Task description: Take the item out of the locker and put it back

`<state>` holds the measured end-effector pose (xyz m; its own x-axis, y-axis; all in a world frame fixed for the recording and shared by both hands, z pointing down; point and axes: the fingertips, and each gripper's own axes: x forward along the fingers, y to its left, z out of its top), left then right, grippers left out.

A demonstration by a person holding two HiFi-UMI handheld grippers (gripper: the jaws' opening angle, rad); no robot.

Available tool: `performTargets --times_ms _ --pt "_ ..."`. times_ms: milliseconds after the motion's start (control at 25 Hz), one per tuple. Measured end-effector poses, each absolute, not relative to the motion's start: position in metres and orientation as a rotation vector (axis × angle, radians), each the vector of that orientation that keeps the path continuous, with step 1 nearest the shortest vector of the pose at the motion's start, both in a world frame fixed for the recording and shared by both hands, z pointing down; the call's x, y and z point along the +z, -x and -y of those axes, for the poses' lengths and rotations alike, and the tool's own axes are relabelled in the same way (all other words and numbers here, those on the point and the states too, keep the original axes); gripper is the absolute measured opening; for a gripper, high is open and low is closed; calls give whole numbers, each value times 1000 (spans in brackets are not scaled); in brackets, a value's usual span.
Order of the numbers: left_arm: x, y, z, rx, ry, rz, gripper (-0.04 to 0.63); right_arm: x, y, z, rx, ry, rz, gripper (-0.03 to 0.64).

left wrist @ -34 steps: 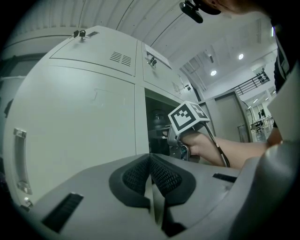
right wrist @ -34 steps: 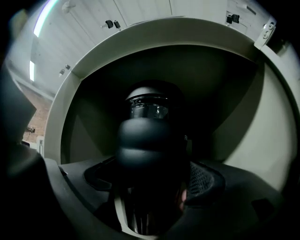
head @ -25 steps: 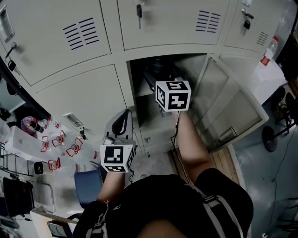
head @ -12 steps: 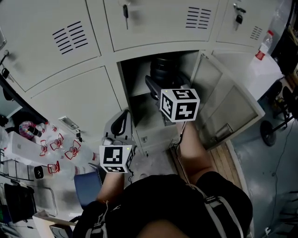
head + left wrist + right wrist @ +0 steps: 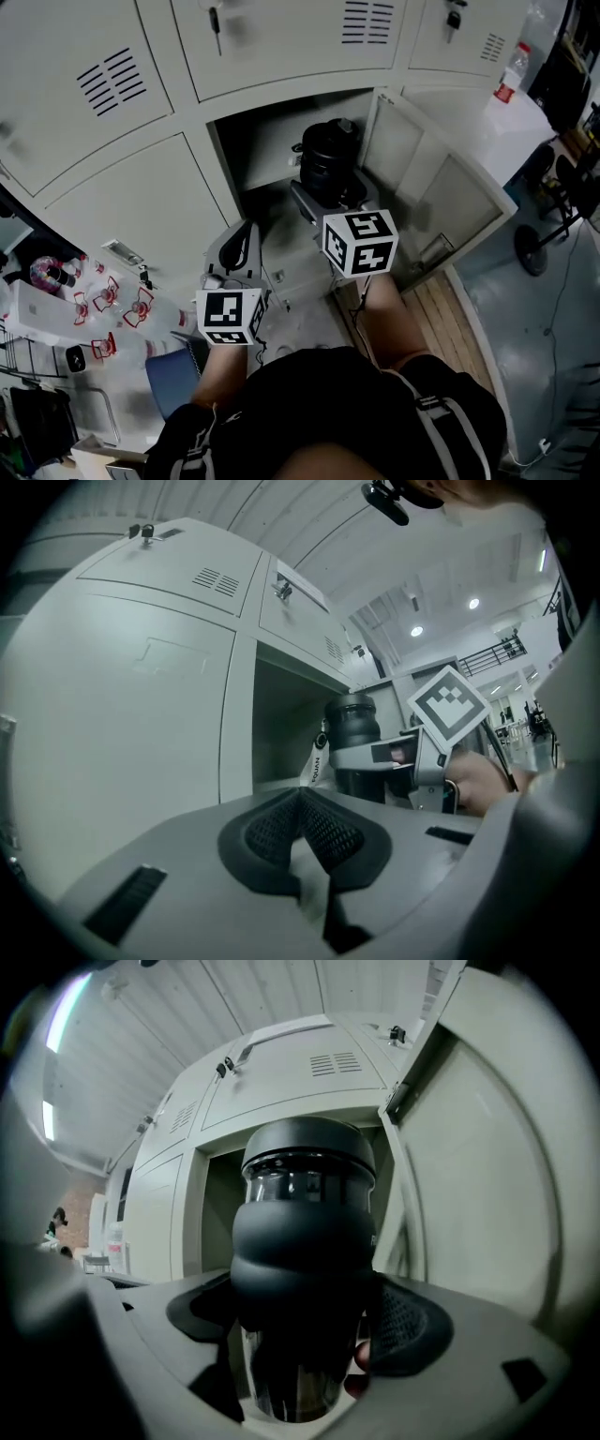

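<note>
Item: black-lidded bottle [image 5: 330, 161], clear body with a black grip sleeve, upright. Held by: right gripper [image 5: 305, 1324], jaws clamped on the sleeve from both sides. Location: at the mouth of the open locker compartment [image 5: 265, 155], in front of its threshold, not resting on the shelf. Change over the last second: the right gripper has drawn back from deep inside the compartment, and the bottle, hidden there before, now shows whole in the head view. Judged meaning: the take-out half is nearly or fully done and the return is still to come. Left gripper [image 5: 305, 832]: jaws together on nothing, held low and to the left before a closed locker front, well clear of the bottle's line. Edges: the open door [image 5: 450, 202] stands swung out on the right with its hinge edge just beside the bottle, and the compartment's left post is near on the other side. Open room: straight back toward the person, and forward into the dark compartment
</note>
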<state>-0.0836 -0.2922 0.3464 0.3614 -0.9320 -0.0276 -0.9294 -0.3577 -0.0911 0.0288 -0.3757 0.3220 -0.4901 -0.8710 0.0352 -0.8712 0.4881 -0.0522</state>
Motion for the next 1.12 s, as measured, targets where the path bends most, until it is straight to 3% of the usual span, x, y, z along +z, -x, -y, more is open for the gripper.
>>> performTargets --times_ms 1120 --pt "362 48 288 -52 2610 -1632 11 395 -72 305 135 -1643 2618 433"
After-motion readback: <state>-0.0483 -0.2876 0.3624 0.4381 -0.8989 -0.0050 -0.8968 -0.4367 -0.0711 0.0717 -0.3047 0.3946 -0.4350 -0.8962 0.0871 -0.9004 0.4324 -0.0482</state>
